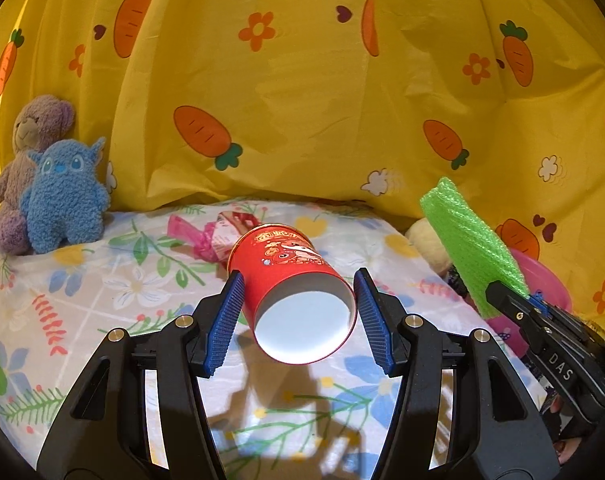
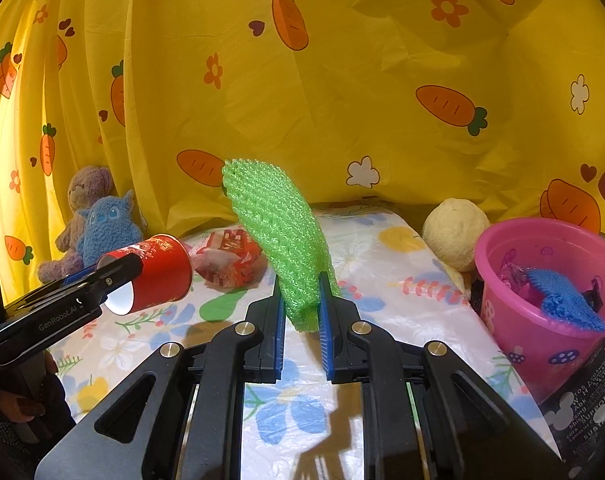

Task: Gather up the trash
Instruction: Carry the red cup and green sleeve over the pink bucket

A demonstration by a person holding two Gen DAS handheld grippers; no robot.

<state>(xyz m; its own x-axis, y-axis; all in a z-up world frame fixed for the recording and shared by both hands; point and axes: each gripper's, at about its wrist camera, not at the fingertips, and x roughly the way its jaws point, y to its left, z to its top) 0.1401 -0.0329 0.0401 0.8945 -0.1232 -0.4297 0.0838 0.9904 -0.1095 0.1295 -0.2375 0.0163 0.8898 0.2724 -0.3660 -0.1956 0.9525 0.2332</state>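
My left gripper point(image 1: 298, 292) is shut on a red paper cup point(image 1: 290, 280), held on its side above the floral sheet with its white inside facing the camera; the cup also shows in the right wrist view point(image 2: 158, 276). My right gripper point(image 2: 300, 300) is shut on a green foam net point(image 2: 282, 236), which stands up from the jaws; it also shows in the left wrist view point(image 1: 470, 244). A pink bucket point(image 2: 542, 320) at the right holds a blue foam net point(image 2: 562, 300) and a wrapper. A crumpled red and pink wrapper point(image 2: 230, 264) lies on the sheet behind the cup.
A purple bear point(image 1: 26, 152) and a blue plush point(image 1: 66, 196) sit at the back left. A cream plush ball point(image 2: 456, 232) lies beside the bucket. A yellow carrot-print curtain point(image 1: 302, 80) hangs behind. A black printed bag point(image 2: 586, 408) lies at the right front.
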